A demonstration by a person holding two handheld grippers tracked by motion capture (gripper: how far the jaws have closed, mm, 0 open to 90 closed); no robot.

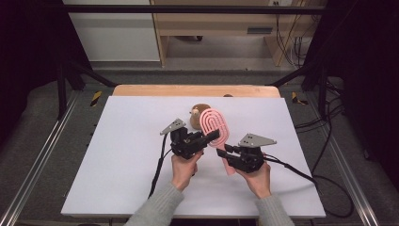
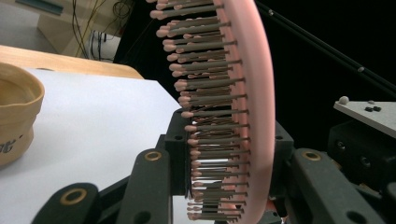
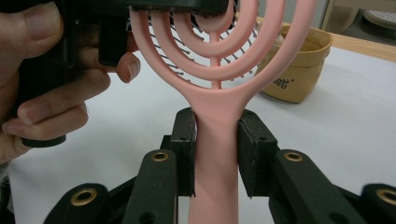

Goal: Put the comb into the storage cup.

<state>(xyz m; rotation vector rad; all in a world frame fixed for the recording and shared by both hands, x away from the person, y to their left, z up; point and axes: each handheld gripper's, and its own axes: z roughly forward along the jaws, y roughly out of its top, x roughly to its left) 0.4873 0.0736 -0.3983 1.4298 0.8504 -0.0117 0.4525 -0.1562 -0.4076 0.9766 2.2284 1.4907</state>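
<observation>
I have the pink hairbrush [image 1: 217, 129] held up off the white table [image 1: 127, 160], between my two claws, in front of the tan pot. My right claw [image 3: 217, 154] is clenched on the handle just below where it widens into the head, pads flat against its two sides. My left claw [image 2: 224, 149] is clamped across the head itself, one pad against the bristle tips [image 2: 187, 114] and the other on the smooth back.

I judge this brush to be light, a thin moulded plastic thing with an open head of nested loops. The handle looks stiff and smooth, so it could slip or twist in the pads if I squeeze too little; the neck, where my right claw sits, is the soundest place to take it, being solid and narrow enough to fit. The head is a poorer hold: the bristles are fine and springy, they will give under a pad and may bend if pressed hard, and the loops could flex.

The one container near is a squat tan pot [image 3: 299, 70] standing on the table just behind the brush head. Its mouth is open; from the left gripper view [image 2: 16, 116] I see an inner wall but cannot tell whether anything lies inside
</observation>
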